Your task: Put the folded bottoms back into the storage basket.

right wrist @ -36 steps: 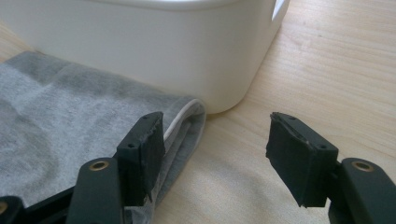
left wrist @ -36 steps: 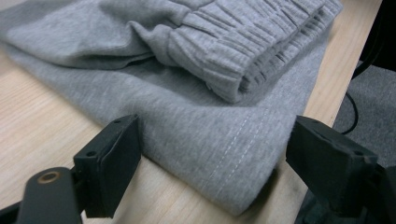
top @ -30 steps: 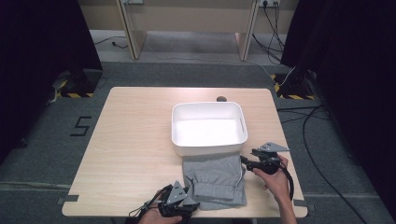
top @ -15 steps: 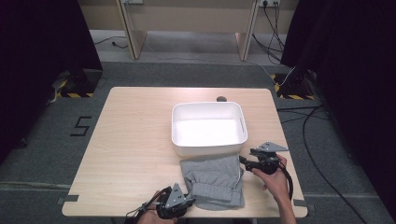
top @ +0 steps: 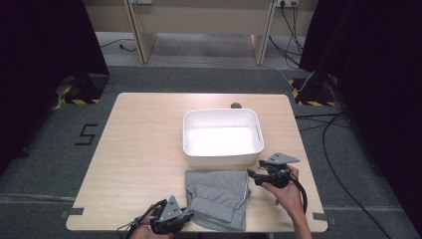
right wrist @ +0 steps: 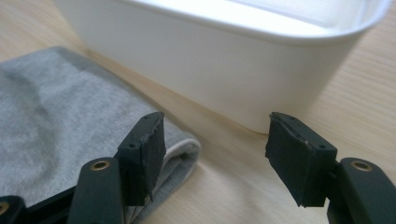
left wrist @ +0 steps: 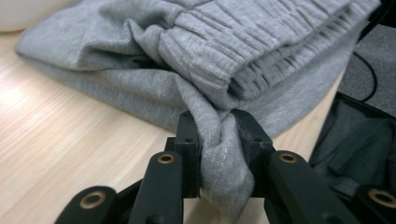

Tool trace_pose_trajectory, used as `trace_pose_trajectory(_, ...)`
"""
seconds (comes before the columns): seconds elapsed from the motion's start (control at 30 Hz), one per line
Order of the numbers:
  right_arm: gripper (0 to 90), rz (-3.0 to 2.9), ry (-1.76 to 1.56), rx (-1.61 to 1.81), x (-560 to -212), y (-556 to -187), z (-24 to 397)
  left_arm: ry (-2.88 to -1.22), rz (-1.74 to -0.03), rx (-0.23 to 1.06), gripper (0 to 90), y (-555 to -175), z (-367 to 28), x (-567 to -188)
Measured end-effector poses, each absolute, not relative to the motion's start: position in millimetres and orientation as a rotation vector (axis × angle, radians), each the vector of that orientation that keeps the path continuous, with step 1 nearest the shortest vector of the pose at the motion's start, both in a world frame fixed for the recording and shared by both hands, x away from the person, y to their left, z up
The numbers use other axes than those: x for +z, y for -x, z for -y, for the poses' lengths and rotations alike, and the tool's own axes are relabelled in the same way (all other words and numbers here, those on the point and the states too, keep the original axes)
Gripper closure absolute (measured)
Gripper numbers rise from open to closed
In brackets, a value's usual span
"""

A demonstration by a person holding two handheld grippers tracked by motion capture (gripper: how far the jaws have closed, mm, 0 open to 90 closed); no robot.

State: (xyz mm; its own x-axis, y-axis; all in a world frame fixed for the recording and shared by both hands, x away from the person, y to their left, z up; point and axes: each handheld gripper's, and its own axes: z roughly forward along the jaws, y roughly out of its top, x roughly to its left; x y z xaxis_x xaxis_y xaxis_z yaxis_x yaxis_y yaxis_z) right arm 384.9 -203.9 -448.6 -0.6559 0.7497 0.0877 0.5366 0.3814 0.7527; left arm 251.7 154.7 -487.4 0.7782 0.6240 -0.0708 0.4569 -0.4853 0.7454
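Observation:
Folded grey shorts [top: 219, 198] lie on the wooden table [top: 139, 159] just in front of a white tub [top: 222, 136]. My left gripper [top: 186, 217] is at the shorts' near left corner, shut on a pinch of the grey fabric [left wrist: 219, 135]; the ribbed waistband [left wrist: 243, 51] bunches up beyond the jaws. My right gripper [top: 251, 175] is at the shorts' far right corner, open, its fingertips [right wrist: 144, 154] over the cloth edge [right wrist: 182, 154] and the tub wall [right wrist: 224, 70] right ahead.
A small dark round object [top: 236, 105] sits on the table behind the tub. Cables [top: 328, 149] run over the floor to the right. The table's near edge is close under both hands.
My left gripper has slid left and nearer, dragging the shorts' near corner with it. The right gripper has stayed at the far right corner.

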Motion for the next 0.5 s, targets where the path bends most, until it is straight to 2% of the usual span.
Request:
trace_pose_trajectory(0.2, 37.2, -2.444, -1.090, 1.128, -456, -383, 187, -2.147, -0.839, 0.251, 70.0, -253, -161, -488)
trace_pose_trajectory(0.27, 36.9, -2.477, -1.071, 1.103, -462, -383, 182, -2.130, -0.850, 0.240, 64.1, -252, -159, -489)
trace_pose_trajectory(0.3, 36.9, -2.491, -1.072, 1.098, -465, -384, 179, -2.126, -0.849, 0.231, 59.2, -251, -159, -489)
trace_pose_trajectory(0.33, 36.9, -2.504, -1.097, 1.113, -470, -385, 178, -2.122, -0.845, 0.211, 50.3, -252, -159, -489)
trace_pose_trajectory(0.4, 37.2, -2.512, -1.143, 1.156, -476, -387, 180, -2.080, -0.878, 0.164, 42.8, -253, -157, -490)
trace_pose_trajectory(0.5, 38.5, -2.514, -1.223, 1.228, -483, -389, 183, -2.086, -0.873, 0.167, 36.6, -252, -154, -490)
